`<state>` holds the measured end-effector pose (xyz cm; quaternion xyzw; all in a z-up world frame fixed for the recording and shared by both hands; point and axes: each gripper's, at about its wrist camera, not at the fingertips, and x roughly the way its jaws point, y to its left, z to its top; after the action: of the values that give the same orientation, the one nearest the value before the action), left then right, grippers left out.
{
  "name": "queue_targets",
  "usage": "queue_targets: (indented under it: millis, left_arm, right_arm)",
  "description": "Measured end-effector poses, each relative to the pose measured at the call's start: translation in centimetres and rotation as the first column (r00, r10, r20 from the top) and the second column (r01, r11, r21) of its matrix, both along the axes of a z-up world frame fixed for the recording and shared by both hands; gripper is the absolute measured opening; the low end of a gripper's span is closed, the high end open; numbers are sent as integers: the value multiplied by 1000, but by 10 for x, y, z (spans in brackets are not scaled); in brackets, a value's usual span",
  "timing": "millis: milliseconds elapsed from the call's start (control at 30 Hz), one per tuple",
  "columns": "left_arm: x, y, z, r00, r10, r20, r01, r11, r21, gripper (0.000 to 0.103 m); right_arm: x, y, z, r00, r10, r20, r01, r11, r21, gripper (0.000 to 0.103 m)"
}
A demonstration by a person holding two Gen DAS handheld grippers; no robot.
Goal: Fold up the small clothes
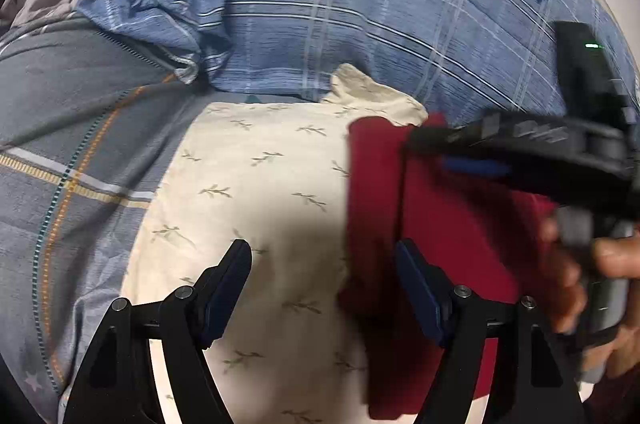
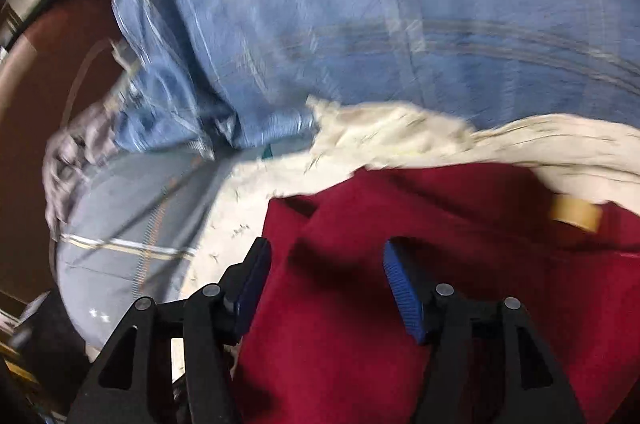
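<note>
A: What was hardest to read?

B: The blue plaid bedcover (image 1: 360,4), the largest thing, ran off the top and right edges in both views; in the right wrist view it was smeared with blur. A grey-blue striped cover (image 1: 72,152) filled the left of the left wrist view and was cut by the frame edge.

A: And the clothes?

B: Two I could count. One cream cloth with a leaf print (image 1: 248,184) lay in the centre, its lower part hidden behind the tool arms. One red garment (image 1: 460,244) lay on the cream cloth's right side, lower right of the left wrist view, its right part covered by the other tool and its bottom cut off. In the right wrist view a tan label (image 2: 576,214) showed on it at the right, blurred.

A: The tools?

B: Two. The left tool (image 1: 324,288) stood open, nothing between its pads, one finger over the cream cloth, the other over the red garment. The right tool (image 2: 326,284) was also open above the red garment, pads not pressing it. A hand (image 1: 592,276) held it at the right edge, blurred and partly cut off.
</note>
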<state>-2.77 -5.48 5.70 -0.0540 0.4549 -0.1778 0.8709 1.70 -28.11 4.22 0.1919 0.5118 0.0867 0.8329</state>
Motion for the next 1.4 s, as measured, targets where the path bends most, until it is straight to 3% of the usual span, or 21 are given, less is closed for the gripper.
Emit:
queue_targets:
  millis: [33,67,100,233,433,500,600,633,667,733,833,1000,1100,1167,1300,1400]
  left_arm:
    - [2,2,0,1000,3,-5,-3,1000,-5,73]
    - [2,3,0,1000,3,-11,-3,1000,-11,73]
    - [3,4,0,1000,0,-17,-1,1000,-20,73]
    - [3,6,3,1000,-9,-5,9,999,-40,73]
    - [1,11,10,999,-12,34,15,996,-87,73]
    - [0,10,9,999,-22,37,26,995,-96,73]
    - [-3,4,6,998,-47,31,50,994,-101,73]
    - [-4,2,5,998,-58,30,60,993,-99,73]
    - [-5,-1,5,997,-65,31,68,993,-96,73]
    - [-5,-4,4,997,-69,36,71,994,-88,74]
    - [-6,-10,1,997,-72,34,75,994,-75,74]
    - [-6,-26,-8,996,-88,32,88,996,-7,74]
    - [-5,-38,-13,995,-93,34,91,995,51,74]
    - [-4,-46,-17,995,-95,40,91,992,85,74]
    - [-3,-55,-21,994,-92,57,85,989,117,74]
    - [-4,-56,-21,994,-92,62,84,989,122,74]
  right_arm:
    - [5,6,-5,1000,4,-12,-5,998,-57,55]
    - [5,7,-7,1000,1,-2,-2,995,-99,23]
    - [4,8,-4,1000,4,26,-1,993,-116,4]
    - [-5,6,16,993,14,121,1,992,-125,4]
    - [24,17,-6,994,-14,111,25,995,-94,3]
    - [19,12,-18,995,-41,87,44,998,-34,5]
    - [-8,-12,-8,989,-74,124,67,996,66,11]
    - [-23,-24,1,987,-75,145,67,996,57,12]
    - [-37,-34,8,984,-78,161,75,997,26,21]
    - [-69,-62,20,976,-102,194,122,988,-94,33]
    - [-106,-110,25,961,-186,203,235,939,-252,35]
    - [-130,-192,-3,914,-384,132,404,833,-378,38]
    - [-128,-224,-32,890,-445,100,451,827,-337,35]
    - [-122,-226,-43,886,-447,124,461,819,-342,35]
    - [-111,-215,-42,901,-410,140,430,804,-410,41]
    - [-122,-221,-35,894,-427,135,446,825,-347,40]
